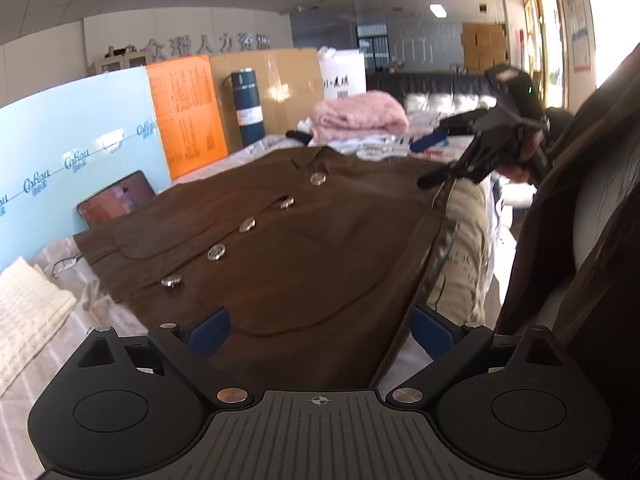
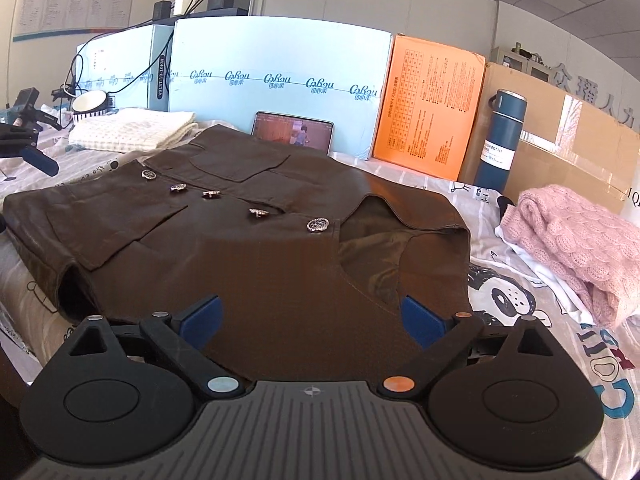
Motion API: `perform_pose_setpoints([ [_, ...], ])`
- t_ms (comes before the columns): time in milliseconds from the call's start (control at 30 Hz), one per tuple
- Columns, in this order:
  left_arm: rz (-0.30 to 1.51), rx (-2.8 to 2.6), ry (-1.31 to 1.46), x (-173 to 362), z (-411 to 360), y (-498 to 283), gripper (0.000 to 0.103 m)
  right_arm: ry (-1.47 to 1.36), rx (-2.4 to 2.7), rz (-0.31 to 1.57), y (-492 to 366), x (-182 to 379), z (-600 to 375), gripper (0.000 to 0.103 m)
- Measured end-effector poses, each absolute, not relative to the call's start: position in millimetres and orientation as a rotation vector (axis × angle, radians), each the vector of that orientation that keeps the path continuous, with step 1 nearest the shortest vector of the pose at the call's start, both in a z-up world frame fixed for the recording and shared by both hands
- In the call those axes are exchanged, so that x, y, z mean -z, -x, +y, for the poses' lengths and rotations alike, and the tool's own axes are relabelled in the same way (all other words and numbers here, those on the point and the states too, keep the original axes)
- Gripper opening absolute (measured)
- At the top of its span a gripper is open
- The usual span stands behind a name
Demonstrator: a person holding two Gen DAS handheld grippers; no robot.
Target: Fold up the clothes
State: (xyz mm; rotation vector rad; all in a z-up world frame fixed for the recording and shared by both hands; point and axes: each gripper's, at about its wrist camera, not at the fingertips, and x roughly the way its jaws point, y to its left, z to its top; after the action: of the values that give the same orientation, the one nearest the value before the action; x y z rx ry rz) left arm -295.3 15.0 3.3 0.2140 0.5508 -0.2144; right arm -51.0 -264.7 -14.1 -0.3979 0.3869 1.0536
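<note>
Five metal buttons [image 1: 247,225] run down the front of a brown vest [image 1: 288,248] that fills the left wrist view, spread flat on a bed sheet [image 1: 72,320] with pale stripes. The left claw [image 1: 320,330] has its blue pads [image 1: 208,330] wide apart, one on each side of the vest's near edge, nothing clamped between them. At the vest's far right edge the right claw [image 1: 436,178] shows as dark fingers touching the fabric; from here I cannot tell whether it grips. A pink knit sweater [image 1: 360,116] lies folded behind the vest, a blue bottle [image 1: 246,106] stands against cardboard boxes [image 1: 272,80], and a cream towel [image 1: 28,304] lies at the left. From the right wrist view, the right claw [image 2: 312,320] also stands spread, blue pads [image 2: 202,320] apart over the vest [image 2: 256,248] near its armhole. A tablet [image 2: 294,130] leans behind the vest, the sweater [image 2: 576,232] lies to the right, the bottle [image 2: 500,136] stands beside an orange box [image 2: 428,104].
</note>
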Motion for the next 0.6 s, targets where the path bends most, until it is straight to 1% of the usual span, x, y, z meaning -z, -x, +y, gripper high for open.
perform_pose_setpoints([
  [100, 0.607, 0.185, -0.295, 6, 5, 297, 0.099, 0.411, -1.065, 0.39, 54, 17, -269, 0.097],
  [233, 0.637, 0.117, -0.373, 12, -2, 293, 0.099, 0.444, -1.077, 0.387, 59, 21, -274, 0.098],
  [600, 0.605, 0.032, -0.417, 10, -3, 279, 0.099, 0.582, -1.085, 0.356, 64, 29, -277, 0.099],
])
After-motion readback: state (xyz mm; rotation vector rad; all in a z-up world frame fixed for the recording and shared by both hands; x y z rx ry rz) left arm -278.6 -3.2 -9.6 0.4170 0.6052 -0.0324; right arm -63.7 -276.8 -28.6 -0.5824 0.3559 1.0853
